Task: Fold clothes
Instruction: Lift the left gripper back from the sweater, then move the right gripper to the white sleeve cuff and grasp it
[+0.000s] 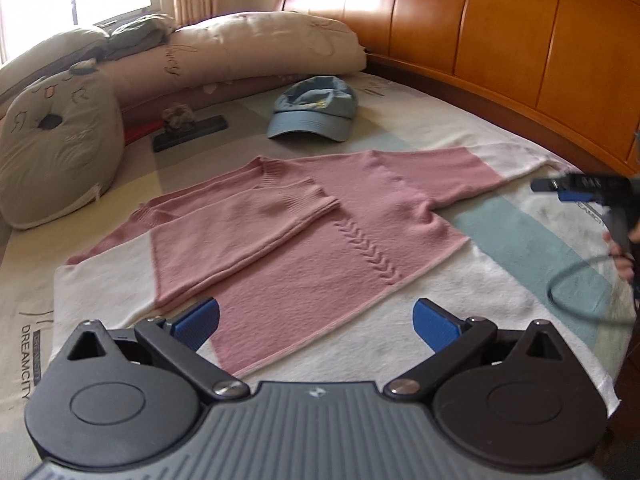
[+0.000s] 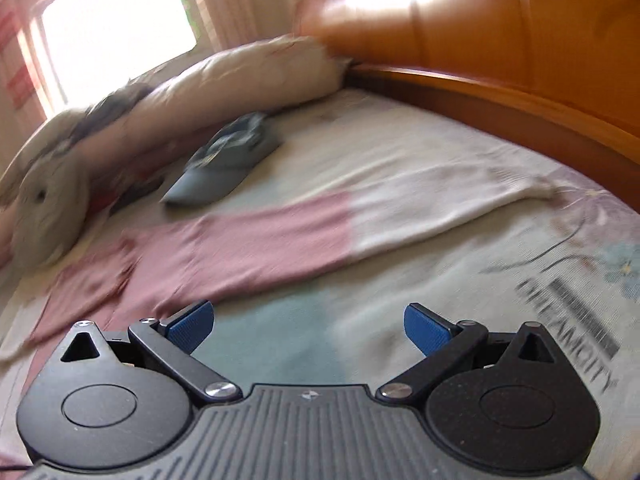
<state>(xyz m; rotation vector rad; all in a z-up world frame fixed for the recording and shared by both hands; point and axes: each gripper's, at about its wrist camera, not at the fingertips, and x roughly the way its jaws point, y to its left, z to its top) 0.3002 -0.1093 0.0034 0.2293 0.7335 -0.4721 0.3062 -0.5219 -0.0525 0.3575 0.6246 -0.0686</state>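
Note:
A pink and white knit sweater (image 1: pixel 304 236) lies flat on the bed, its left sleeve folded across the chest. Its right sleeve (image 2: pixel 320 228) stretches out to the right, pink turning to white toward the cuff. My left gripper (image 1: pixel 316 322) hovers open above the sweater's lower hem, nothing between its blue pads. My right gripper (image 2: pixel 310 326) is open too, just short of the outstretched sleeve, over the bedsheet. The right gripper (image 1: pixel 580 188) also shows at the right edge of the left wrist view, held by a hand. The right wrist view is motion-blurred.
A blue cap (image 1: pixel 314 110) rests beyond the sweater. Pillows (image 1: pixel 248 52) and a grey plush cushion (image 1: pixel 56 148) line the far left side. A wooden headboard (image 1: pixel 500 32) runs along the right. A dark flat object (image 1: pixel 190 132) lies near the pillows. A cable (image 1: pixel 576 284) loops at right.

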